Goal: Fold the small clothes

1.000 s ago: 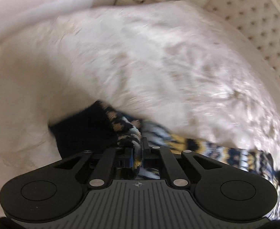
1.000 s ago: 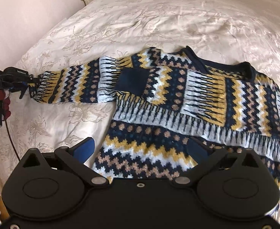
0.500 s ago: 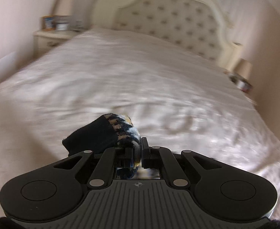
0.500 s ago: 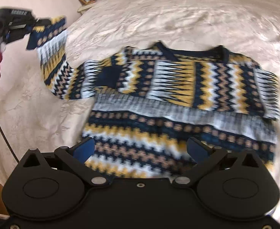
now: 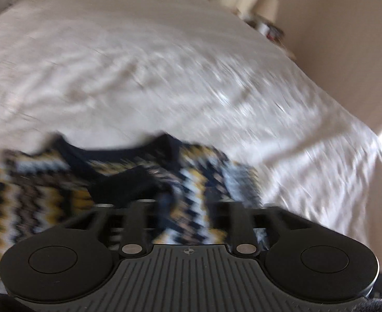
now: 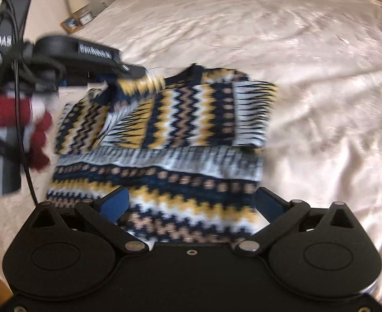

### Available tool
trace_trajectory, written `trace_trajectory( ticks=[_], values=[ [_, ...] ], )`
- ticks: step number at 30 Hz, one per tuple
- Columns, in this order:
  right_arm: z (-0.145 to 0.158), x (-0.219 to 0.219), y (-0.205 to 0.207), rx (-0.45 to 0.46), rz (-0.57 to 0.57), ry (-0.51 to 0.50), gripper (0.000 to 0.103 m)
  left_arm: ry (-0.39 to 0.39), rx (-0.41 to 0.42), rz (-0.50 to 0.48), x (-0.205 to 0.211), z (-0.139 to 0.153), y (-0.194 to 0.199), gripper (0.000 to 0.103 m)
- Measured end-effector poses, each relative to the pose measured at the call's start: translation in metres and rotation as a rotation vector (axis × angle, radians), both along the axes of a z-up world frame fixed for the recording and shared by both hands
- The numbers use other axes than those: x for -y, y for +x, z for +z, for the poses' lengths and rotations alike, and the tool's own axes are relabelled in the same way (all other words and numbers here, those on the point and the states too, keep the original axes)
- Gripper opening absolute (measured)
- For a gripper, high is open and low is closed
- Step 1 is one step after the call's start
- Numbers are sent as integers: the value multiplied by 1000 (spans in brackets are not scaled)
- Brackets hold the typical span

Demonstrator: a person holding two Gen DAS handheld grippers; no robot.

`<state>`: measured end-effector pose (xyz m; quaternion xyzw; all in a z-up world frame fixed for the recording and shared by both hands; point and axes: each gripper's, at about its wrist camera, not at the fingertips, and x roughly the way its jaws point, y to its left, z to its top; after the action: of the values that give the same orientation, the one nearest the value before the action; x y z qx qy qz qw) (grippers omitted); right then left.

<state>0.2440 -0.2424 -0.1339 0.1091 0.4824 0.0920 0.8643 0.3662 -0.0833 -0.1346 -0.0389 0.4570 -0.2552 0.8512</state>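
a: what could go wrong here?
b: the sleeve [image 6: 128, 96] carried by the left gripper [image 6: 144, 74] may be dropped crooked over the chest of the sweater [image 6: 164, 140], since it is let go while everything is blurred with motion; a lumpy fold would result.
a: and the fingers?
b: the left jaws are opening, about halfway apart, with the knit between them but no longer pinched. the right gripper [image 6: 191, 202] is spread wide above the hem, nothing held.
a: where is the sweater laid?
b: flat on the cream bedspread [image 6: 308, 65], partly folded.

Cream-covered bed [image 6: 308, 78] under a patterned knit sweater [image 6: 191, 135]
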Motion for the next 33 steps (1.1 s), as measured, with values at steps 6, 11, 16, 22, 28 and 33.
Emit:
trace_trajectory(
  ticks=[6,11,16,22,28,33],
  values=[
    [-2,17,8,8,-21,-13,102,-4,16,-45,7,4,-20,74],
    [-1,-1,35,41,23,-19,102,53,25,74,-43,10,-23,74],
    [1,-42,68,88,122,-62,102,135,-37,192,-109,-6,-16,74],
    [-20,-98,107,79,219,-177,102,163,-103,295,-168,-20,-8,74],
    [-52,-114,134,13,236,-312,102,155,-122,301,-188,-26,-9,74],
    [-54,-68,139,-30,53,-353,102,136,-129,302,-192,-33,-7,74]
  ],
)
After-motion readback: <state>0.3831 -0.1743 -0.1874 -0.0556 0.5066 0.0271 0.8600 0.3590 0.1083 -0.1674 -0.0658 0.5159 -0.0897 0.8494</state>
